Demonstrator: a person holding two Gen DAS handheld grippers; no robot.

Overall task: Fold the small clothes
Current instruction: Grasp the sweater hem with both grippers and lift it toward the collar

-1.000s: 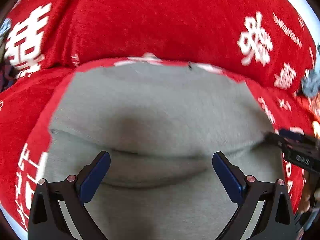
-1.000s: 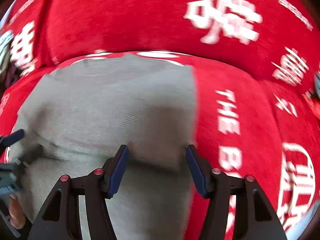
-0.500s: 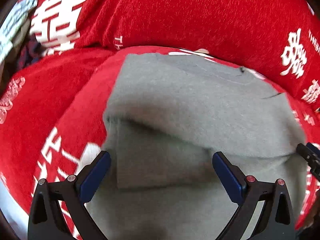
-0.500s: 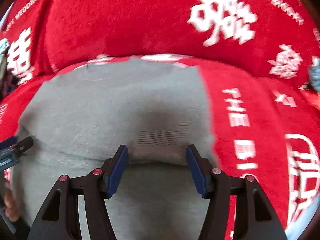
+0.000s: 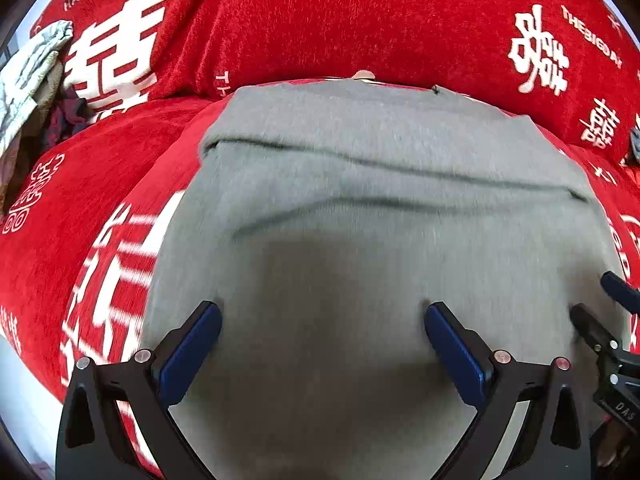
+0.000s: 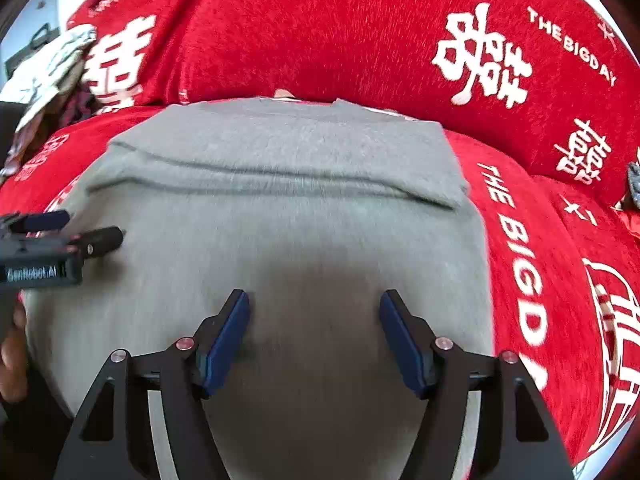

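Observation:
A grey garment (image 5: 380,240) lies flat on the red sofa cover (image 5: 100,184), with a folded layer across its far part (image 6: 280,152). My left gripper (image 5: 323,308) hovers open over the near part of the grey cloth, with nothing between its blue pads. My right gripper (image 6: 315,294) is over the same cloth further right; its jaws are opening and hold nothing. In the left wrist view the right gripper's fingertips (image 5: 592,320) poke in at the right edge. In the right wrist view the left gripper (image 6: 80,236) reaches in from the left.
The sofa's red backrest (image 6: 320,32) with white characters rises just behind the garment. A pile of other clothes (image 5: 28,72) sits at the far left. A small grey item (image 6: 632,176) lies at the right edge. A person's hand (image 6: 12,344) holds the left gripper.
Both grippers have drawn back toward the garment's near side, so the folded edge now lies farther off. The right jaws stand wider than before. The left jaws stay open.

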